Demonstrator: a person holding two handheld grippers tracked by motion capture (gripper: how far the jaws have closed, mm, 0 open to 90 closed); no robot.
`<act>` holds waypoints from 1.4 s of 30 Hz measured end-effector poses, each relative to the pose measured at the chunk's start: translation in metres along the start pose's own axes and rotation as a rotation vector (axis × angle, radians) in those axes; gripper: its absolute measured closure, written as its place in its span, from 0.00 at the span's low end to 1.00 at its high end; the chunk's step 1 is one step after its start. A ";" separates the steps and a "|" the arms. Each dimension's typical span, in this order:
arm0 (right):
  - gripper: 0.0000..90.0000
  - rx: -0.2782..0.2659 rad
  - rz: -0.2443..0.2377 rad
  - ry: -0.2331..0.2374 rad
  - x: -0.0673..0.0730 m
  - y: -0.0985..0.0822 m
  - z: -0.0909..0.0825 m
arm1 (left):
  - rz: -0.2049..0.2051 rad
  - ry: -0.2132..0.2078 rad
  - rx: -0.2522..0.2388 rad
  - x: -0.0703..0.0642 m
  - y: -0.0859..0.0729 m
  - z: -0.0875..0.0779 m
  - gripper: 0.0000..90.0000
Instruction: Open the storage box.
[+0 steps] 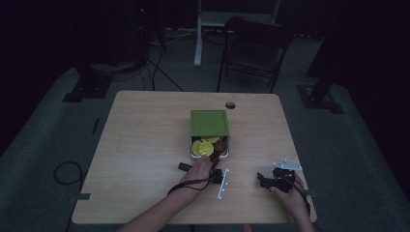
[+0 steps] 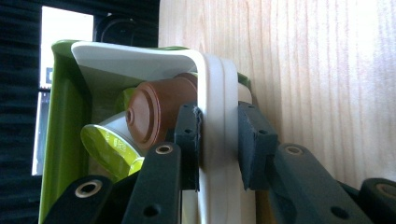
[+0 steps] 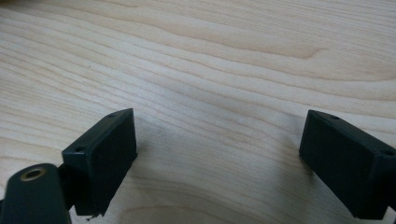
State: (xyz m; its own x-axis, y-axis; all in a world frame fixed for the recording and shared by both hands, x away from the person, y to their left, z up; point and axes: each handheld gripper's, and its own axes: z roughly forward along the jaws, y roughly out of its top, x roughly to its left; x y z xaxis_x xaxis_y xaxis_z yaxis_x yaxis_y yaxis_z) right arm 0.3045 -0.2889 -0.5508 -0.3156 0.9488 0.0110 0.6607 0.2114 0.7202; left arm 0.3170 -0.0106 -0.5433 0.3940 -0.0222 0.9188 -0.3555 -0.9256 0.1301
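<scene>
While left gripper pinching white tray: one brown capsule, perhaps three yellow.

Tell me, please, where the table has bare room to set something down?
The table is bare along its whole left side, and on the right between the green box and the right gripper. It is crowded at the white tray of capsules, which the left gripper clamps.

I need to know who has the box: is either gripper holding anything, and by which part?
The left gripper clamps the white tray by its front wall, one jaw inside, one outside. The right gripper holds nothing, jaws open over the table.
</scene>
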 end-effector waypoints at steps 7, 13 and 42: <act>0.13 -0.003 -0.006 0.005 0.000 0.000 0.000 | -0.002 -0.011 -0.004 -0.001 0.003 -0.006 0.81; 0.12 -0.002 -0.004 0.004 0.000 0.000 0.000 | -0.001 -0.019 -0.006 -0.003 0.005 -0.012 0.81; 0.12 -0.002 -0.004 0.003 0.000 0.000 0.000 | 0.013 -0.038 -0.019 -0.017 0.018 -0.047 0.81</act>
State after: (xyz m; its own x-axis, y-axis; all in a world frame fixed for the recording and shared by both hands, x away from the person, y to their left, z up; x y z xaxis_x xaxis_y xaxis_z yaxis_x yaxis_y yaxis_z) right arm 0.3050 -0.2885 -0.5508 -0.3203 0.9473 0.0106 0.6581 0.2144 0.7218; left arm 0.2639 -0.0088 -0.5393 0.4210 -0.0489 0.9058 -0.3765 -0.9179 0.1254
